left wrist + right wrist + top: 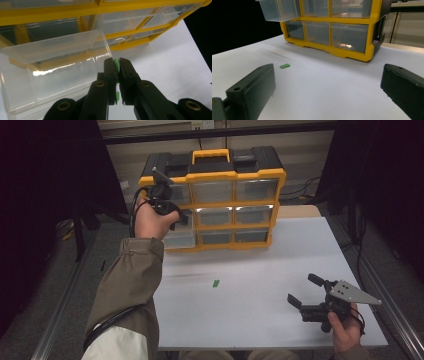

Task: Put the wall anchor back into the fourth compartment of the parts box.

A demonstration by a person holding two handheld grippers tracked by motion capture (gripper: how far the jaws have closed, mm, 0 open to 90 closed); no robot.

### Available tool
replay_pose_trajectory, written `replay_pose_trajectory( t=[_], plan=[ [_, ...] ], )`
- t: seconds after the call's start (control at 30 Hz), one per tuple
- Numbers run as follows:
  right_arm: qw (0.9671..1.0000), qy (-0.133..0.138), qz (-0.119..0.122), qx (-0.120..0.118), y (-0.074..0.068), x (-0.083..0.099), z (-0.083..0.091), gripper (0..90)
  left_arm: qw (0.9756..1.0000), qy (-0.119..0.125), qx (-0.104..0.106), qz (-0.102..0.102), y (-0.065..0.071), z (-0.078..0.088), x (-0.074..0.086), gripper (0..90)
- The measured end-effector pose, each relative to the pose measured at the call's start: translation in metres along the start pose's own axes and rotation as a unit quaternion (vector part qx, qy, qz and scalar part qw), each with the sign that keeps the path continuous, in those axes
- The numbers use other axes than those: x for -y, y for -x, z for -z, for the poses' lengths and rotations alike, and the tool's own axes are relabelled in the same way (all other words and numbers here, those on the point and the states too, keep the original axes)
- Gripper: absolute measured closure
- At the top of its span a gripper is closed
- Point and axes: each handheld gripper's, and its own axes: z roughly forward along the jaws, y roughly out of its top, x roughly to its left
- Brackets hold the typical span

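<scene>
A yellow organiser (235, 175) with clear drawers stands at the back of the white table. Its middle-left drawer (55, 75) (180, 237) (278, 10) is pulled out. My left gripper (116, 62) (176, 215) hangs over that open drawer, shut on a small green piece (116, 63) pinched flat between its pads. A second small green piece (216, 283) (284, 66) lies loose on the table in front of the organiser. My right gripper (305, 292) (327, 87) rests low near the table's front right, open, with nothing between its jaws.
The white table (260, 270) (332, 82) ends close behind the organiser and at my right hand. Metal rails (395, 315) run along both sides of the table. Dark curtains close off left and right.
</scene>
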Motion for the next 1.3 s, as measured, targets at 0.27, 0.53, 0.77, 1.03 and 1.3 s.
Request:
replay_pose_trajectory(
  t=[0.27, 0.53, 0.77, 1.03, 1.3],
  plan=[
    [1.0000, 0.000, 0.000, -0.003, 0.000, 0.000, 0.000, 0.0, 1.0000, -0.002, -0.007, 0.004, -0.006, -0.001, -0.001, 85.1],
    [1.0000, -0.001, 0.003, 0.000, 0.001, 0.000, 0.000, 0.0, 0.9997, 0.001, -0.022, 0.006, -0.011, -0.004, -0.002, 85.1],
    [1.0000, 0.000, 0.003, 0.001, 0.001, 0.000, 0.001, 0.0, 0.9992, 0.004, -0.035, 0.016, -0.017, -0.007, -0.001, 85.1],
    [1.0000, 0.003, 0.003, 0.000, 0.001, 0.000, 0.001, 0.0, 0.9989, 0.004, -0.042, 0.018, -0.024, -0.012, 0.001, 85.1],
    [1.0000, 0.002, 0.003, 0.001, 0.001, 0.000, 0.001, 0.0, 0.9983, 0.000, -0.057, 0.010, -0.027, -0.016, 0.002, 85.1]
  ],
)
